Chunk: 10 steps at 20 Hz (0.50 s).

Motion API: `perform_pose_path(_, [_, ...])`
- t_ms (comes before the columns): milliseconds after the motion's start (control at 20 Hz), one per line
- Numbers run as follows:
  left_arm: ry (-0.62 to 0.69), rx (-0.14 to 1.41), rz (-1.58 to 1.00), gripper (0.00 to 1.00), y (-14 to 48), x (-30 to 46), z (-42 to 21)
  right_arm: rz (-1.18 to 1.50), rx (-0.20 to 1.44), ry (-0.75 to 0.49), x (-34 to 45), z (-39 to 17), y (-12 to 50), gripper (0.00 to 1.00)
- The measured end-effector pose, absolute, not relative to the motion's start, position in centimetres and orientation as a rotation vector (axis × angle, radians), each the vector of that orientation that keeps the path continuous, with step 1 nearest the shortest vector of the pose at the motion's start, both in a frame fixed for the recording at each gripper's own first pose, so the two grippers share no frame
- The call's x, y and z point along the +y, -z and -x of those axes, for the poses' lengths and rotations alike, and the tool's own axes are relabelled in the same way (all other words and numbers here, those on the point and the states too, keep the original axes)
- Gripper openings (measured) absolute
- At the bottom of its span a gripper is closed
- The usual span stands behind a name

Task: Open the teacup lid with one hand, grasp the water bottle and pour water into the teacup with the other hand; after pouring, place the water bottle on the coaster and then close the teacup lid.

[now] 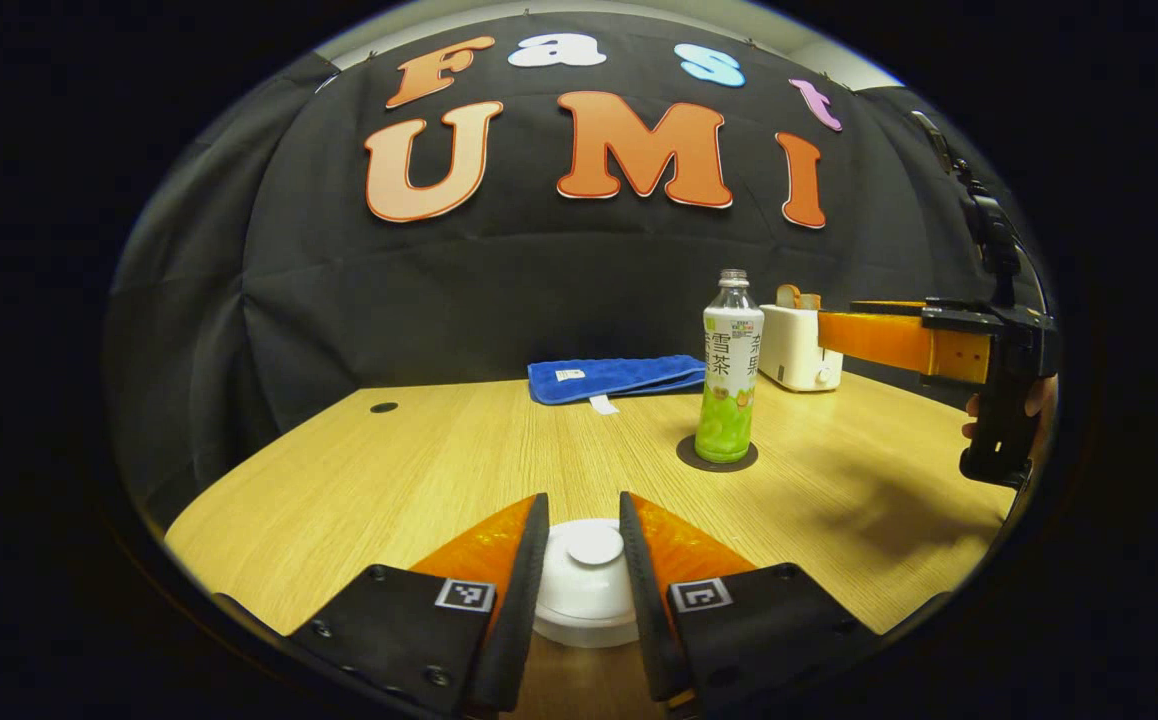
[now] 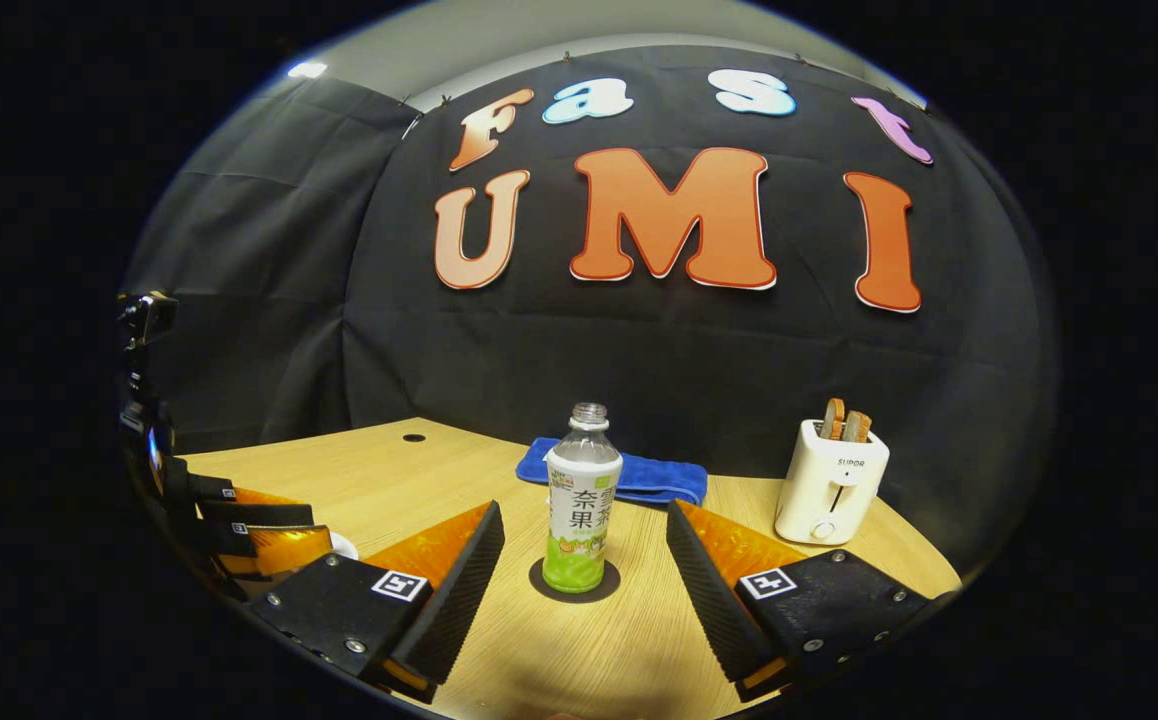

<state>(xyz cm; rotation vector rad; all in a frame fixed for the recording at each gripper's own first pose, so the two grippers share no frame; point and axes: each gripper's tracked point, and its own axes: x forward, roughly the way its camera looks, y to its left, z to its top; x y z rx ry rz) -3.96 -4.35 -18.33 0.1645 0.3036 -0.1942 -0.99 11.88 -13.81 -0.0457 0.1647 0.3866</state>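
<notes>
Bottle on coaster, lid between left jaws

Left gripper (image 1: 584,520) narrowly straddles the teacup lid (image 1: 587,580); grip uncertain. Right gripper (image 2: 584,535) gapes wide, released, water bottle (image 2: 582,505) on coaster (image 2: 539,585) beyond.

The left gripper (image 1: 584,545) sits low, its fingers close together with only a narrow gap. The right gripper (image 2: 584,555) hangs higher, fingers spread wide apart (a hand (image 1: 1034,400) grips its handle).
</notes>
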Motion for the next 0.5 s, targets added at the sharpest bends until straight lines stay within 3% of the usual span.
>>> perform_pose_path(100, [0.187,0.265,-0.176,0.59,16.9,-4.6,3.9,0.047,0.162,-0.379,11.5,1.8,12.3,0.98])
perform_pose_path(150, [0.178,0.241,-0.179,0.71,15.9,-4.6,3.8,0.048,0.158,-0.373,11.3,2.0,12.1,0.98])
perform_pose_path(300, [0.159,0.174,-0.155,0.88,12.8,-4.7,3.2,0.041,0.136,-0.360,11.1,2.6,10.9,0.98])
perform_pose_path(500, [0.145,0.110,-0.122,0.93,8.8,-4.4,2.0,0.052,0.091,-0.323,10.6,3.4,8.9,0.98])
